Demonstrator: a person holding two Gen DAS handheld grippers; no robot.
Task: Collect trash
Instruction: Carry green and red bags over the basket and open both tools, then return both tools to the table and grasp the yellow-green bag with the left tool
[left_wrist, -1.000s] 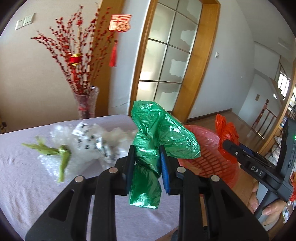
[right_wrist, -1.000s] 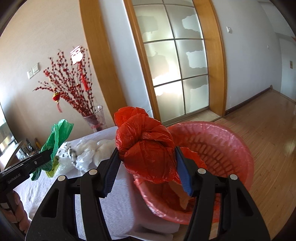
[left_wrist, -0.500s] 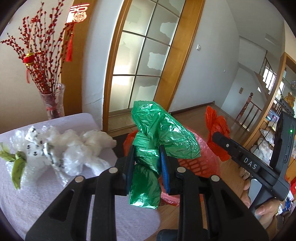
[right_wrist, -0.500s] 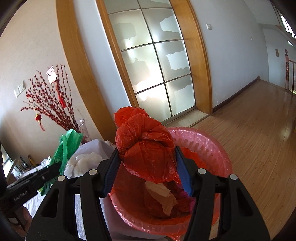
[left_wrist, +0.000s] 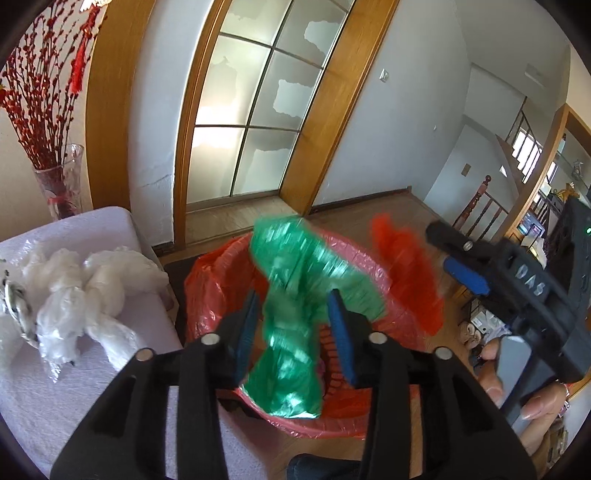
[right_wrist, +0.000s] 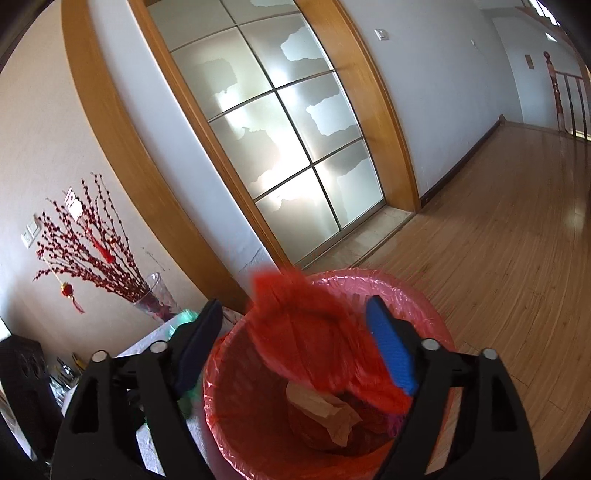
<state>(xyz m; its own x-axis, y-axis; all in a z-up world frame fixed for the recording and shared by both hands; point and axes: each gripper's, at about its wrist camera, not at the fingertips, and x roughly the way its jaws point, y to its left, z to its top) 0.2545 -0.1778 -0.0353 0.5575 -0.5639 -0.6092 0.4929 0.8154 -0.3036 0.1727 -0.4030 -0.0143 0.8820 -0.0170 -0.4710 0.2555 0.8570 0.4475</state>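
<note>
Over the red-lined bin (left_wrist: 369, 428), the green bag (left_wrist: 295, 295) and red bag (right_wrist: 306, 332) are seen blurred between spread fingers of the left gripper (left_wrist: 295, 332) and right gripper (right_wrist: 295, 347), judged light, limp, best pinched at bunched folds.

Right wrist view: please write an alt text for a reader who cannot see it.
The open right claw hangs above a red plastic bin with a red liner, and a blurred crumpled red plastic bag is between its fingers, over crumpled brown paper inside. Behind stand a frosted glass door and a vase of red branches.
</note>
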